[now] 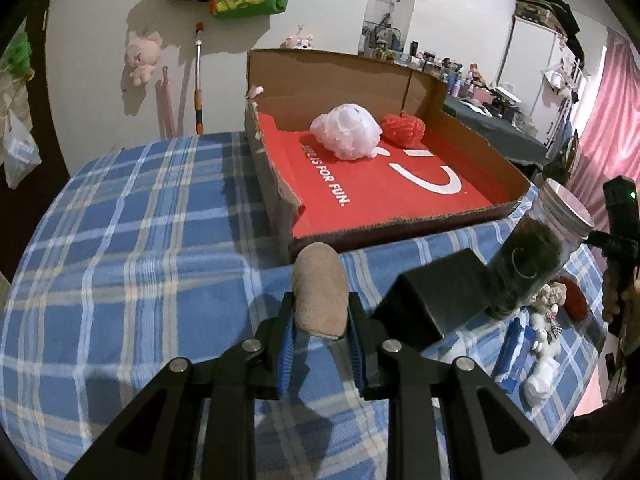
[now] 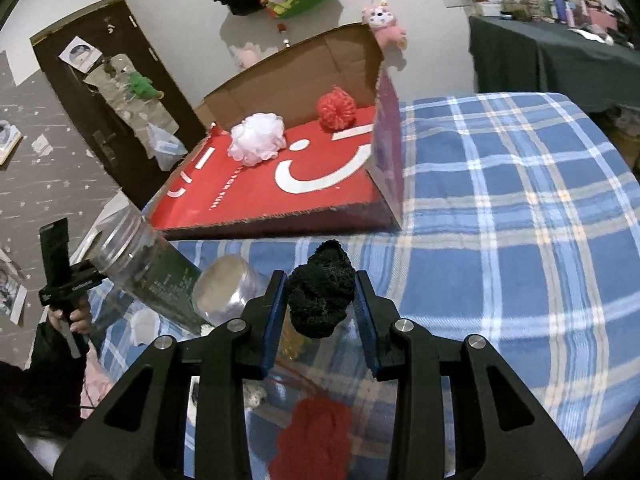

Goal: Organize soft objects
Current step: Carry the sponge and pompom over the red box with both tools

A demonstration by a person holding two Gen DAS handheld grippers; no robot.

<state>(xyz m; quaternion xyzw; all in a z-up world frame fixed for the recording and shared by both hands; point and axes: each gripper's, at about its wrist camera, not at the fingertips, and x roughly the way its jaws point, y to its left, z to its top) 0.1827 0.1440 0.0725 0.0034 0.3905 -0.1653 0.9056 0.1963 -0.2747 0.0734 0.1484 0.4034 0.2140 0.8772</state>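
Observation:
My left gripper (image 1: pixel 320 312) is shut on a beige rolled soft cloth (image 1: pixel 319 286), held above the plaid table just before the open cardboard box (image 1: pixel 276 184). My right gripper (image 2: pixel 322 300) is shut on a black fluffy ball (image 2: pixel 322 294), also in front of the box (image 2: pixel 388 152). Inside the box, on its red floor, lie a white mesh puff (image 1: pixel 347 131) (image 2: pixel 256 140) and a red yarn ball (image 1: pixel 402 129) (image 2: pixel 337 109). Another red yarn ball (image 2: pixel 312 436) lies on the table below my right gripper.
A blue plaid cloth (image 1: pixel 120 260) covers the table. A clear jar with a metal lid (image 1: pixel 532 256) and a black box (image 1: pixel 436 296) stand right of my left gripper. Two clear jars (image 2: pixel 160 264) (image 2: pixel 228 292) stand left of my right gripper. Small plush toys (image 1: pixel 548 320) lie near the table's right edge.

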